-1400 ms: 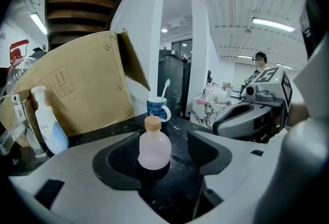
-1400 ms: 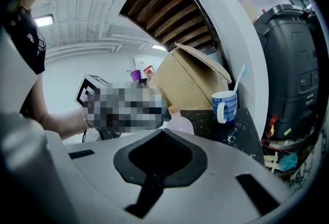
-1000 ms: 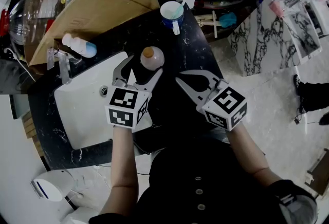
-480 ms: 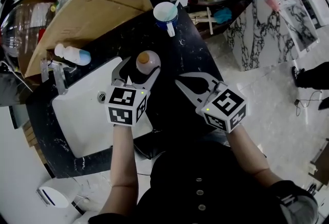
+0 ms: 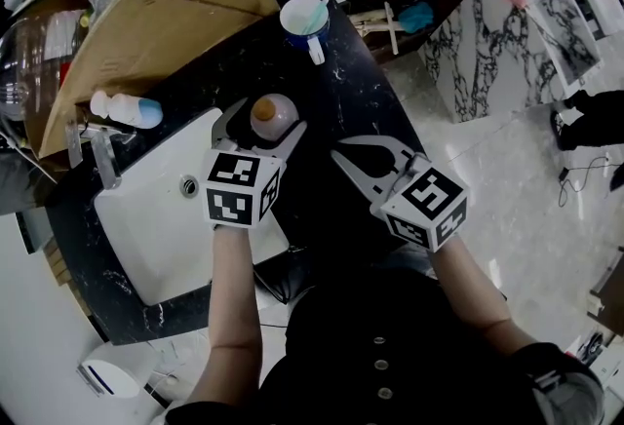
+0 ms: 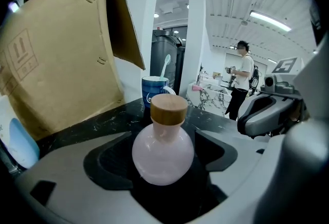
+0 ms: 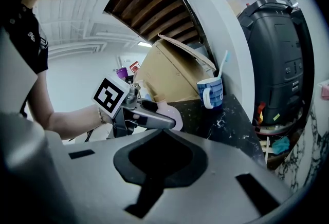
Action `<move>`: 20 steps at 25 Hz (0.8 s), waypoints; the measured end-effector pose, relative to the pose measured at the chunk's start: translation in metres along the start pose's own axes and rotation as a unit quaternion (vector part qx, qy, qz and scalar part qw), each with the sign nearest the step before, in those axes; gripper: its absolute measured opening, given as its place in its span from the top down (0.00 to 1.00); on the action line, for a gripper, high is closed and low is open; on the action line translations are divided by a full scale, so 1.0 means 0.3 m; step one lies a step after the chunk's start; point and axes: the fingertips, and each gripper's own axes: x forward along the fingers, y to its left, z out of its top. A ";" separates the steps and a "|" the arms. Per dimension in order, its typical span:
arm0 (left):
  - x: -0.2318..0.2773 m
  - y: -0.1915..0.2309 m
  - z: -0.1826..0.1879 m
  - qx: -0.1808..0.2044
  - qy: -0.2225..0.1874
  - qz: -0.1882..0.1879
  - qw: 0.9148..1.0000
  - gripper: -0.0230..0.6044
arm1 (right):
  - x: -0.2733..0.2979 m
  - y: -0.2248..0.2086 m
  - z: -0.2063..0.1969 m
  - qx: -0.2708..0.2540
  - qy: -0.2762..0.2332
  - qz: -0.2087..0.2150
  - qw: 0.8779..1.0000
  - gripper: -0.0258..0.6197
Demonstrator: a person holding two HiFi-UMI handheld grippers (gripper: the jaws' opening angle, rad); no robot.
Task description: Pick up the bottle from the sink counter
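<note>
The bottle is a round pale-pink flask with a wooden cap, standing upright on the black sink counter. My left gripper reaches round it from the near side, one jaw on each side of the belly. In the left gripper view the bottle fills the space between the jaws, and a thin dark gap shows at either flank. The jaws have just been opening, and the left gripper stands open. My right gripper hovers open to the bottle's right, with nothing between its jaws.
A blue mug holding a pale utensil stands beyond the bottle. The white basin and its faucet lie to the left. A white bottle with a blue cap lies by a big cardboard box. The counter's edge drops to marble floor at the right.
My left gripper has slid forward and down, so the bottle now sits deeper between its jaws. The right gripper has stayed in place.
</note>
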 end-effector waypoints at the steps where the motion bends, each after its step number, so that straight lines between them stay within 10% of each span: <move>1: 0.005 0.001 0.001 0.001 0.000 -0.003 1.000 0.36 | 0.000 -0.002 -0.002 0.001 0.001 -0.001 1.000 0.96; 20: 0.067 -0.002 -0.021 0.007 0.021 -0.020 1.000 0.35 | 0.010 -0.036 -0.031 0.015 0.013 -0.006 1.000 0.96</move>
